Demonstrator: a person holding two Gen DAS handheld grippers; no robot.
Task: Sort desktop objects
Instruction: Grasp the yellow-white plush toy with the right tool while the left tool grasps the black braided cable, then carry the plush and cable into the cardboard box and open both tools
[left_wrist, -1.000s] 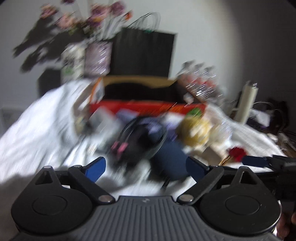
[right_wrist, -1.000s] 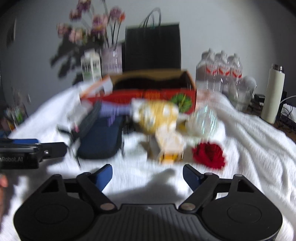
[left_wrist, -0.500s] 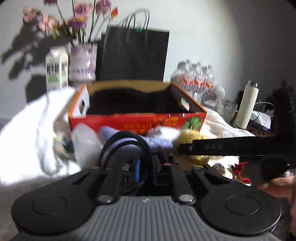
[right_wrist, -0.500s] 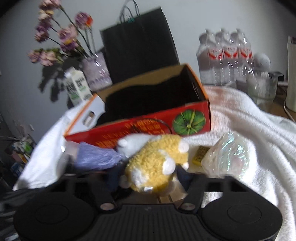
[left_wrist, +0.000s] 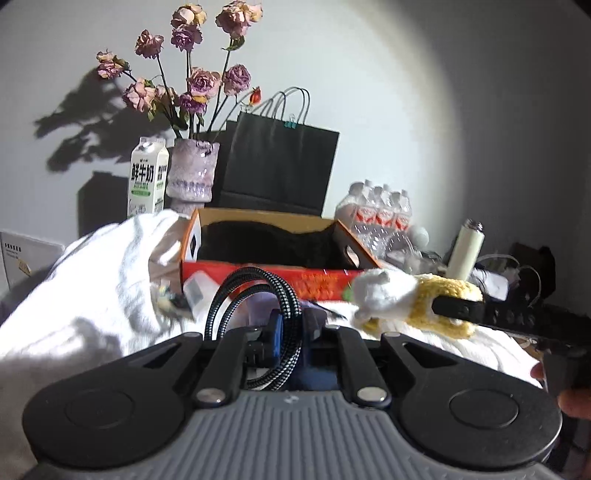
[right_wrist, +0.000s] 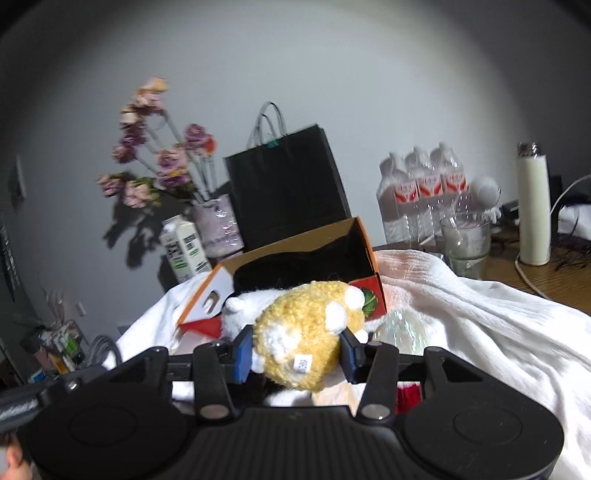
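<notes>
Two grippers are busy, and we see each one hold a thing. Our left gripper (left_wrist: 286, 332) is clamped tight on a looped cable (left_wrist: 255, 291), which stands up between its fingers. Our right gripper (right_wrist: 297, 354) has just been closing, and its blue pads (right_wrist: 243, 354) now squeeze a yellow and white plush (right_wrist: 306, 332) from both sides. The plush is up off the white cloth (right_wrist: 480, 317), just in front of the red box (right_wrist: 369, 258). From the left camera we see the plush (left_wrist: 413, 299) to the right, with a black finger of the right gripper across it. The box (left_wrist: 266, 269) is open at the top and dark inside. Behind it stand a black bag (left_wrist: 277, 162), a vase (left_wrist: 192, 173) of flowers, a milk carton (left_wrist: 147, 177) and some water bottles (right_wrist: 421, 192).
</notes>
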